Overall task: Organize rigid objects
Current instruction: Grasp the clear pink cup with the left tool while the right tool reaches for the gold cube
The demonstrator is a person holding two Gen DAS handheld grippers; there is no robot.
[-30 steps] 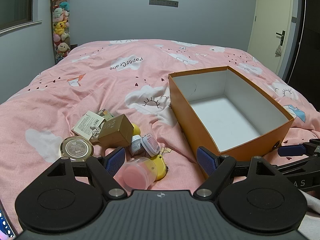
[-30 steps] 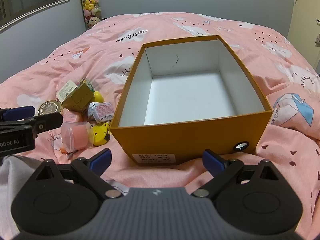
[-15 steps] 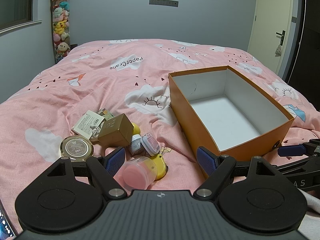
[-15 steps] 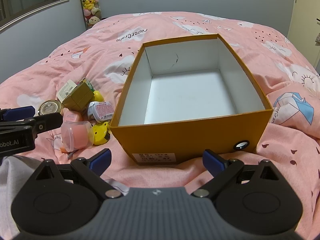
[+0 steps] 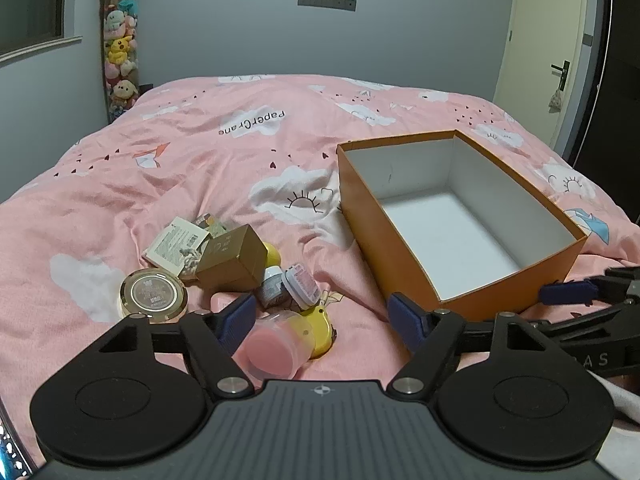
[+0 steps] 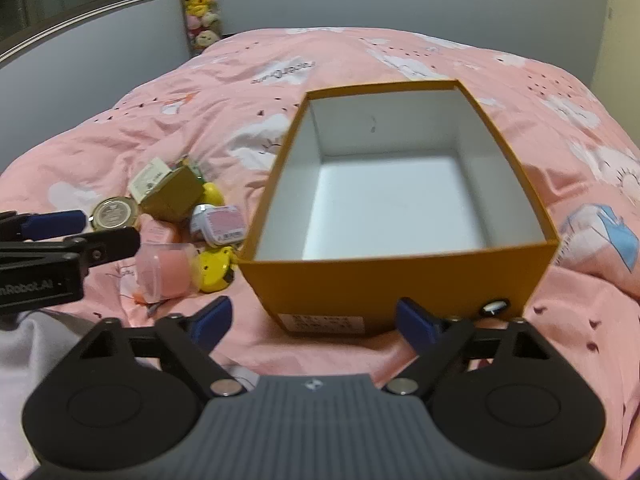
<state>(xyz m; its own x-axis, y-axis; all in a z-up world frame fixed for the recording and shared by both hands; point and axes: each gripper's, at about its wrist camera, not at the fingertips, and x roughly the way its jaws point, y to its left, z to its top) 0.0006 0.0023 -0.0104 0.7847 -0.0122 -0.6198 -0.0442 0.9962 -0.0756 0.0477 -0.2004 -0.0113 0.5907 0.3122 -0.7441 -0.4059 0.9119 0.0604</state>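
Note:
An empty orange box [image 5: 384, 236] with a white inside [image 6: 392, 200] sits on the pink bed. Left of it lies a pile of small items: a gold carton [image 5: 234, 260] [image 6: 172, 196], a round gold tin [image 5: 154, 296] [image 6: 114, 212], a clear jar with pink content [image 5: 276, 346] [image 6: 166, 270], a yellow toy [image 5: 320, 326] [image 6: 216, 270], a small pink-lidded pot [image 5: 298, 286] [image 6: 222, 224]. My left gripper [image 5: 322, 318] is open and empty, just before the pile. My right gripper [image 6: 314, 318] is open and empty, at the box's near wall.
The pink duvet [image 5: 200, 168] covers the whole bed. A column of plush toys [image 5: 120, 52] stands at the far left wall. A door [image 5: 548, 40] is at the far right. A white paper card [image 5: 176, 244] lies behind the gold carton.
The right gripper has shifted slightly, its view now tilted a little to the right and blurred. The left gripper and the items have not moved.

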